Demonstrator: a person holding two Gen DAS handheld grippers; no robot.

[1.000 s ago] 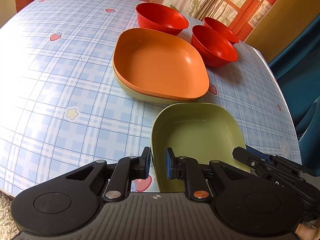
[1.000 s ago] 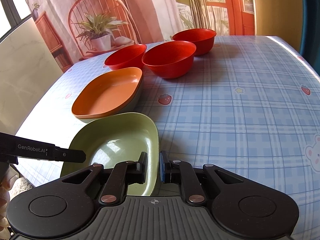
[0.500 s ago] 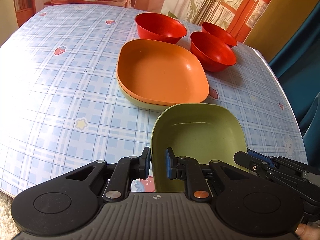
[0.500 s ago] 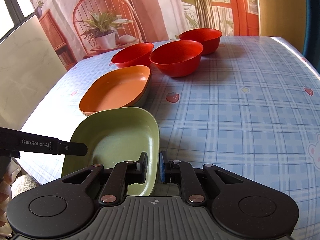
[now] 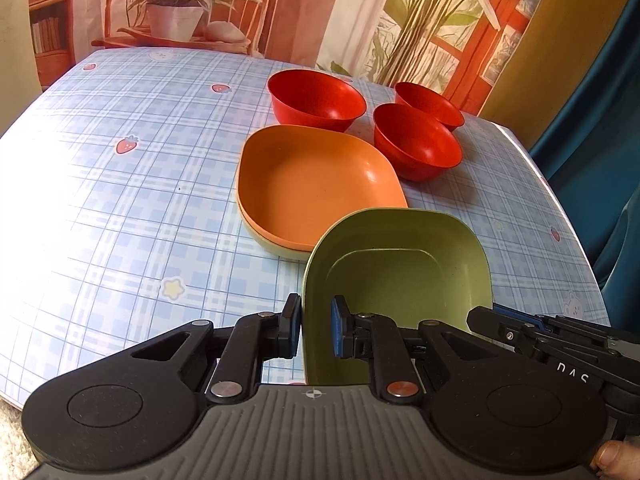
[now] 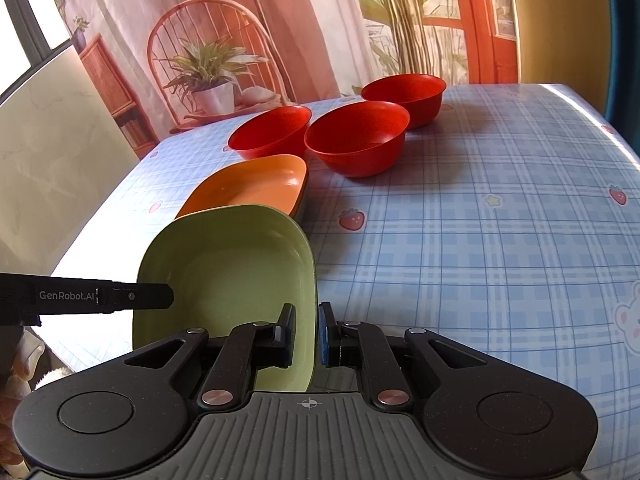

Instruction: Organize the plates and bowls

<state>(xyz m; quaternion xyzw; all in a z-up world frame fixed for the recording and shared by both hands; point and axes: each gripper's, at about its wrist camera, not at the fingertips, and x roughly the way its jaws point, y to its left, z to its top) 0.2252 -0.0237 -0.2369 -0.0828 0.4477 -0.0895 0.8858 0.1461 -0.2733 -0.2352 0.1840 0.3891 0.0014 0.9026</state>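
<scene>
A green plate is held off the table by both grippers. My left gripper is shut on its left rim. My right gripper is shut on its right rim; the plate shows in the right wrist view. Its far edge hangs over an orange plate that is stacked on another green plate. Three red bowls stand behind: one at the back left, one in the middle, one at the back right.
The table has a blue checked cloth. Its right edge borders a blue curtain. A printed backdrop with a chair and plants hangs behind the table.
Both grippers have lifted the green plate and carried it forward; its far edge now overlaps the orange plate. The cameras have tilted up.
</scene>
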